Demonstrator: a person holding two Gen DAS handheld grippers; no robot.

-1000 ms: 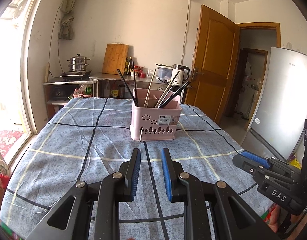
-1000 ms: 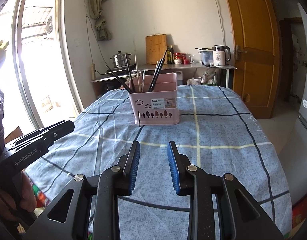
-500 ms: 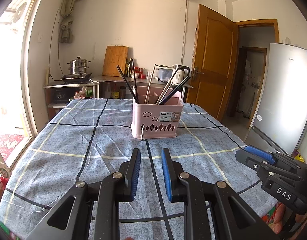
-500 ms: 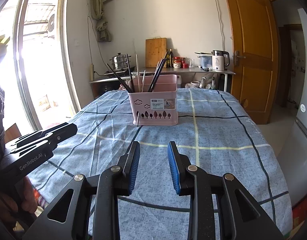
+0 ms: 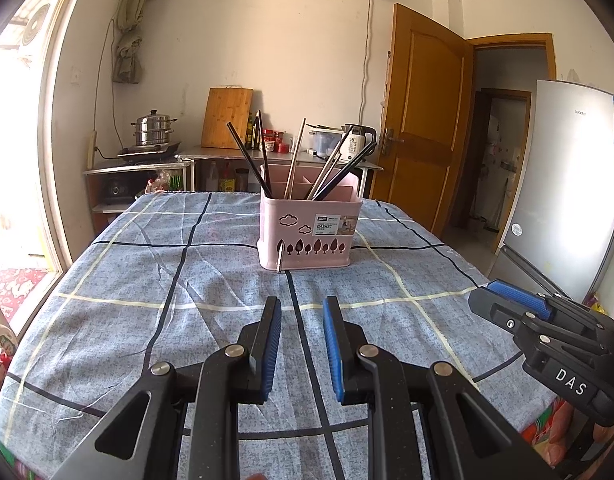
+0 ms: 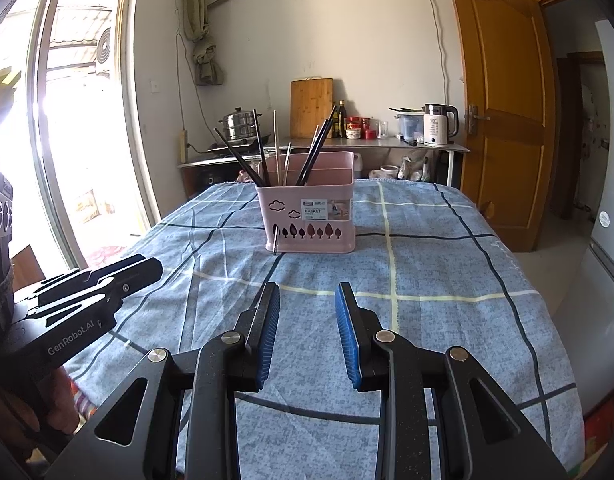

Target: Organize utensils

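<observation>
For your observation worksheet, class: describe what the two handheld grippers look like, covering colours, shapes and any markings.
Both are matte black with angular, cut-out linkage arms joined by round silver pins. Each jaw carries a ribbed blue pad on its inner face. The left gripper bears white "GenRobot.AI" lettering on its side, seen from the right wrist view; the right gripper shows white "DAS" on its body.

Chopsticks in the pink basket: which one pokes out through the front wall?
The pale metal one, tip out a front cutout at the pink basket's lower left; the rest stay inside.
</observation>
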